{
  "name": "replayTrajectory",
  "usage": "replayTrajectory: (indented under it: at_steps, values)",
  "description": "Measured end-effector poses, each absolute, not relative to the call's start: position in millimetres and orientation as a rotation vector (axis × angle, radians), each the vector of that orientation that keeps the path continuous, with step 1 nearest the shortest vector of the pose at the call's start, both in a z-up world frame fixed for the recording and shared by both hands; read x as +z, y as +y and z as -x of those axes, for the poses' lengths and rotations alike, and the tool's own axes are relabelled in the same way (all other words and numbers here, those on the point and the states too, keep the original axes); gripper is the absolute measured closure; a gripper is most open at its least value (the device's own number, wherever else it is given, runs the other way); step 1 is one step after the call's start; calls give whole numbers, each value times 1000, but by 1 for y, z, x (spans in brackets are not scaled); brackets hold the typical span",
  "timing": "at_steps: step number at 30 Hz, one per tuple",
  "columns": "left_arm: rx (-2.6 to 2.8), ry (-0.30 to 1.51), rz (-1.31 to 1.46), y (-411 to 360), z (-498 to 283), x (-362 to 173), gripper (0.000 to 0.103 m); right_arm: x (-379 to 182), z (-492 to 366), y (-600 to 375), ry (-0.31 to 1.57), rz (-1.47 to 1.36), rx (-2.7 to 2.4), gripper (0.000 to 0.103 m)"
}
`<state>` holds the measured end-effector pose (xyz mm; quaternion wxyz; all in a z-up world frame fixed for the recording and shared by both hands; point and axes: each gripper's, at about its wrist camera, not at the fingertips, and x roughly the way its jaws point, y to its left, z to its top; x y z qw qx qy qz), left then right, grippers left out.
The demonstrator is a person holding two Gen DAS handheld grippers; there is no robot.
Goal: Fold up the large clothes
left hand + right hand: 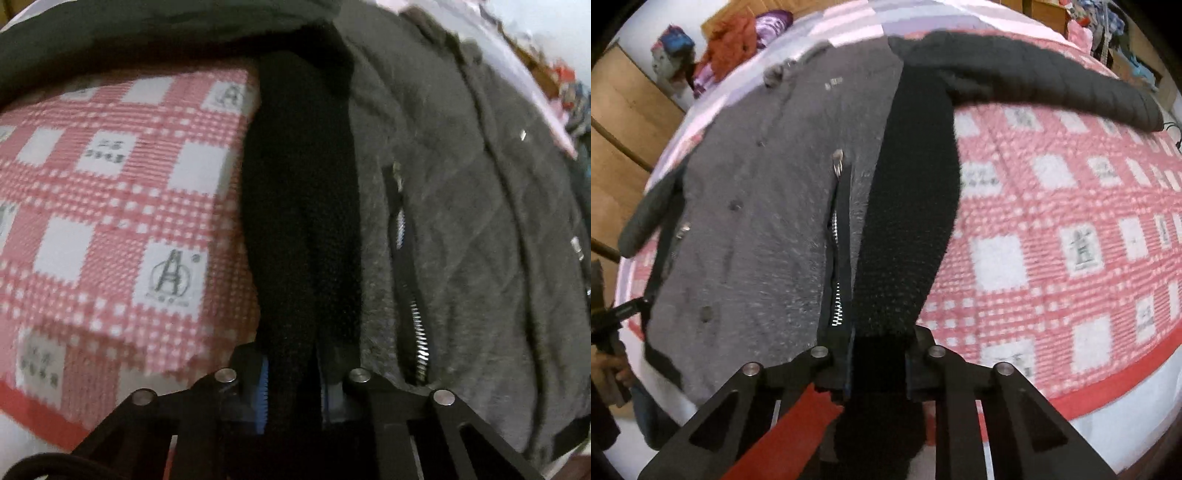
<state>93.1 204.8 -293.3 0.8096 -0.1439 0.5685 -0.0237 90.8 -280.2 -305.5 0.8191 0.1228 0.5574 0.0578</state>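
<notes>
A large grey quilted jacket [757, 206] lies spread on a bed with a red and white checked cover [1052, 229]. It has a zipped pocket [836, 236] and a black knitted side band [908, 206]. One dark sleeve [1052, 81] stretches out to the right at the far side. My right gripper [877, 365] is shut on the near end of the black band. In the left wrist view the jacket [461, 221] fills the right half, and my left gripper [293, 380] is shut on the same kind of black band [299, 221].
The checked cover [110, 206] shows to the left of the jacket in the left wrist view. Wooden furniture [624, 122] stands at the left. Piled clothes and a bag [731, 40] lie beyond the bed head. More clutter [1108, 33] sits at the far right.
</notes>
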Motion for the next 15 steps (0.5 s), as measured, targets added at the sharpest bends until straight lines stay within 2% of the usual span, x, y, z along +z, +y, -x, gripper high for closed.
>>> replayTrajectory:
  at_steps: [4, 5, 7, 9, 11, 14, 15]
  values:
    - [-44, 1177, 290, 207, -73, -264, 92, -264, -78, -277, 1118, -218, 171, 88]
    - [-36, 1186, 291, 216, -72, -262, 98, -260, -79, -279, 1112, -204, 173, 92]
    - [-9, 1246, 286, 221, -54, -274, 98, -261, -71, -299, 1123, -195, 130, 103]
    - [40, 1304, 264, 227, -42, -295, 98, -282, -59, -335, 1207, -216, -13, 103]
    - [99, 1303, 261, 229, -41, -295, 98, -291, -51, -358, 1245, -218, -100, 103]
    - [148, 1251, 233, 223, -53, -278, 98, -278, -57, -350, 1185, -78, -80, 103]
    - [138, 1212, 208, 213, -67, -267, 92, -273, -65, -340, 1147, -29, -57, 103]
